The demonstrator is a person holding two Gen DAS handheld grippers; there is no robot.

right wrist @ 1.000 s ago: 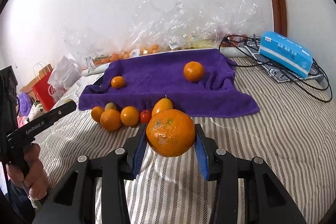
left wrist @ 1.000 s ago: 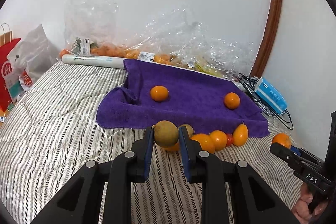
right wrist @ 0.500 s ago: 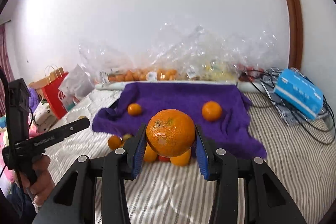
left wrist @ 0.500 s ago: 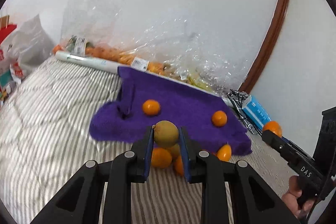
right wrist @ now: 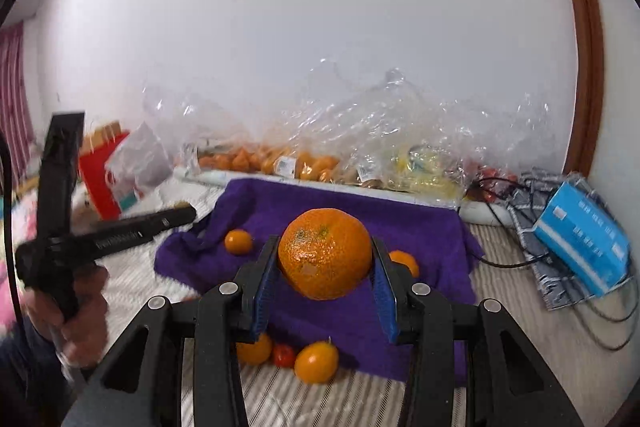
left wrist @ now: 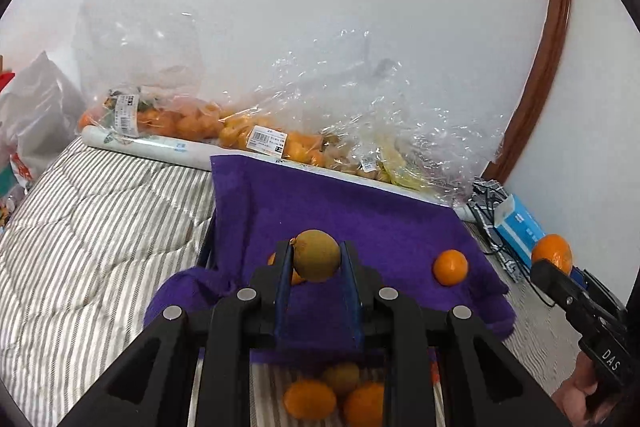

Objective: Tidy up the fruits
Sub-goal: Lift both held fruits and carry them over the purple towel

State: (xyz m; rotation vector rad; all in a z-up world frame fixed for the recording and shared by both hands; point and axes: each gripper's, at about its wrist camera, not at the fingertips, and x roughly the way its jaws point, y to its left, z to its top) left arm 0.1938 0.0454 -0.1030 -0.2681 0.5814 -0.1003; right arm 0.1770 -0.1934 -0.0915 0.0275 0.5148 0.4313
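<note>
Both hands are carrying fruit over the purple towel [left wrist: 384, 227].

Either round fruit could squirt out if a grip loosens: the left gripper [left wrist: 316, 259] pinches a dull olive-brown fruit [left wrist: 317, 255] at its fingertips, the right gripper [right wrist: 325, 259] clamps a big pitted orange [right wrist: 325, 253], towel beyond and below.

Fuzzy purple towel [left wrist: 360, 211] on striped quilted cloth bedding [left wrist: 100, 227]; crinkled glossy plastic bags [left wrist: 360, 107] behind.

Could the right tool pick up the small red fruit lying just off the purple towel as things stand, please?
Probably not: the right tool is shut on a large orange, so nothing fits until that is set down. The red fruit itself lies uncovered.
</note>
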